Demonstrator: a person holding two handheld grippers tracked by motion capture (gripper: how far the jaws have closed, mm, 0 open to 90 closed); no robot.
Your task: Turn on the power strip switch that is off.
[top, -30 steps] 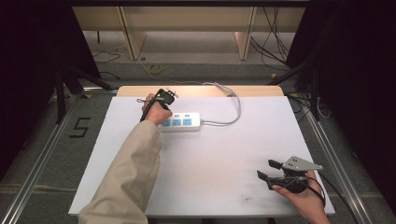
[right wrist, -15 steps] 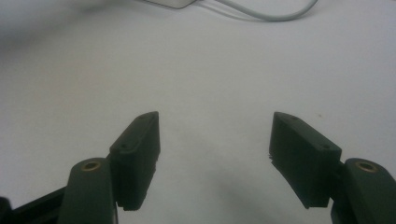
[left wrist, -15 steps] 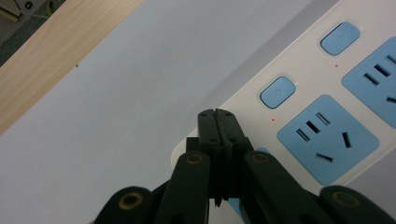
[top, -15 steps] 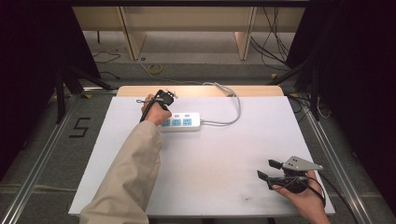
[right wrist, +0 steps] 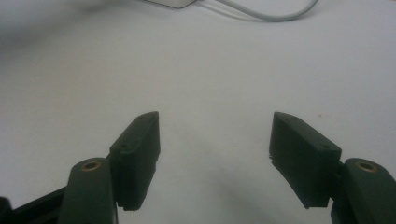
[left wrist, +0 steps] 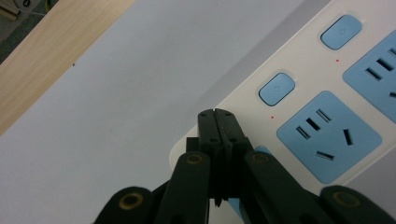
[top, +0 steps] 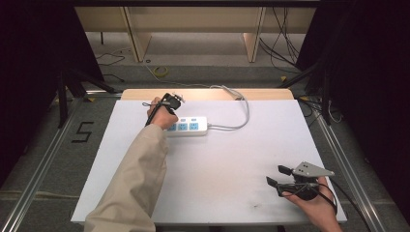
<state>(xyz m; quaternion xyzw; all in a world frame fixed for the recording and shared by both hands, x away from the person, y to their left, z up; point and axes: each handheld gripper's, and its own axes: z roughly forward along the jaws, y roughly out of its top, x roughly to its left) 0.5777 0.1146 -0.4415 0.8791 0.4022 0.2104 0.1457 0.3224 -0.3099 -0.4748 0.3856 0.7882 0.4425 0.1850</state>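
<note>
Pressing with closed tips seems to be the step in hand: the left tongs (left wrist: 218,114) are shut, jaws together with nothing between them, and their tip stands over the near end of the power strip (top: 187,126), just beside a small blue button (left wrist: 277,88). The strip lies at the far left part of the white table (top: 227,159), its cord (top: 240,108) running off to the far edge. To do this well, I think the tip should come straight down on the middle of one button, gently, so the strip does not slide. The right tongs (top: 281,175) rest open and empty at the near right corner, well apart.
</note>
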